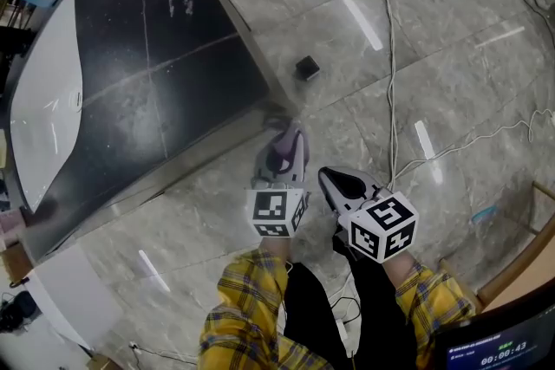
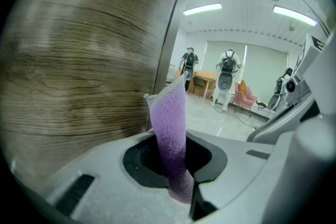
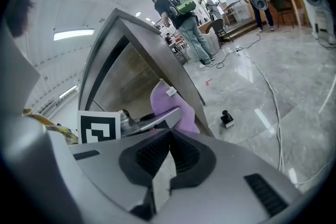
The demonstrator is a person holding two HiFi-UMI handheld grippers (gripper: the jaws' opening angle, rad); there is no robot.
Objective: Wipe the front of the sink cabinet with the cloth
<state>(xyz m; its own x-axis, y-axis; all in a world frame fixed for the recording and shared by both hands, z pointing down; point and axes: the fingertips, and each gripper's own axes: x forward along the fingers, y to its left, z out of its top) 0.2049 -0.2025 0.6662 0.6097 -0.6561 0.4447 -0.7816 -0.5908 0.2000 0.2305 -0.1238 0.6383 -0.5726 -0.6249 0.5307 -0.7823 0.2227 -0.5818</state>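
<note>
Purple terry cloth, seemingly soft, light and limp, sits pinched by one end in the left claw near the wood-grain cabinet front; right claw closed, empty.

This is a big open research lab or recording hall: a lone sink cabinet stands on a polished stone floor, cables trail across it, and people wearing backpack rigs stand far off under strip lights.
</note>
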